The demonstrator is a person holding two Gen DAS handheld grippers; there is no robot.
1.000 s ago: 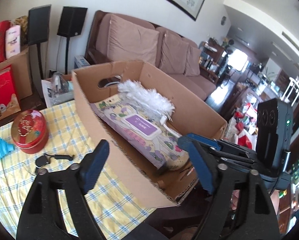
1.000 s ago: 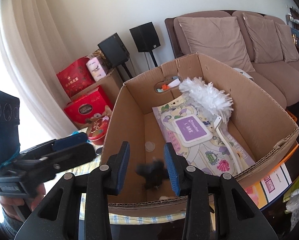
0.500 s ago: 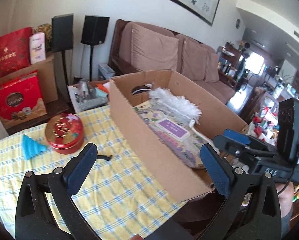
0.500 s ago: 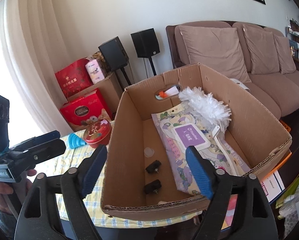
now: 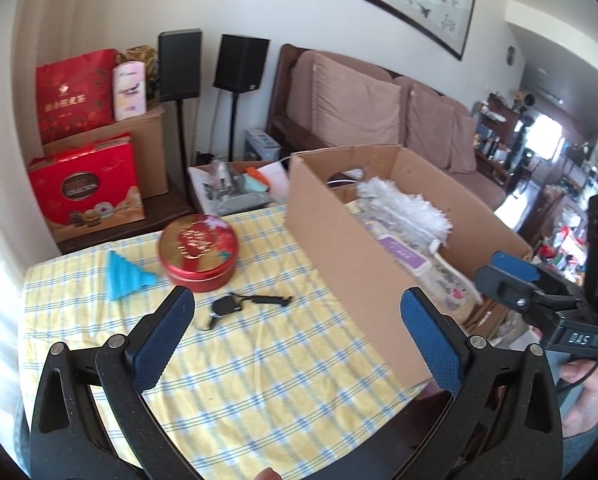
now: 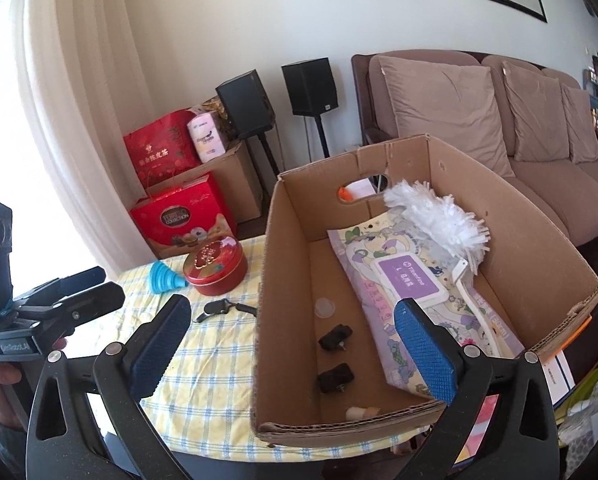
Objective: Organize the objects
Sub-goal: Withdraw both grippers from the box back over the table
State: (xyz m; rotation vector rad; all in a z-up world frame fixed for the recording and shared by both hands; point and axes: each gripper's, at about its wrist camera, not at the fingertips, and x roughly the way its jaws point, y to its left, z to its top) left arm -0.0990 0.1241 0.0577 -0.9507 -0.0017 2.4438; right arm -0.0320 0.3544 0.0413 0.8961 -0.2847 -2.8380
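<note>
Both tongs are spread wide with nothing between them, the right tongs [image 6: 291, 344] having just been opening. The left tongs [image 5: 299, 340] hang above the desk [image 5: 259, 392]; two small black pieces [image 6: 335, 356] lie in the cardboard box [image 6: 283, 280].

My left gripper [image 5: 299, 336] has glossy black plastic arms with round silver rivets and blue, dimpled pads [image 5: 163, 340] on the fingers. My right gripper [image 6: 291, 344] is built the same. At the right edge of the left view its black handle bears white lettering, a thin black cable runs down by my hand [image 5: 587, 384], and my sleeve is grey.
</note>
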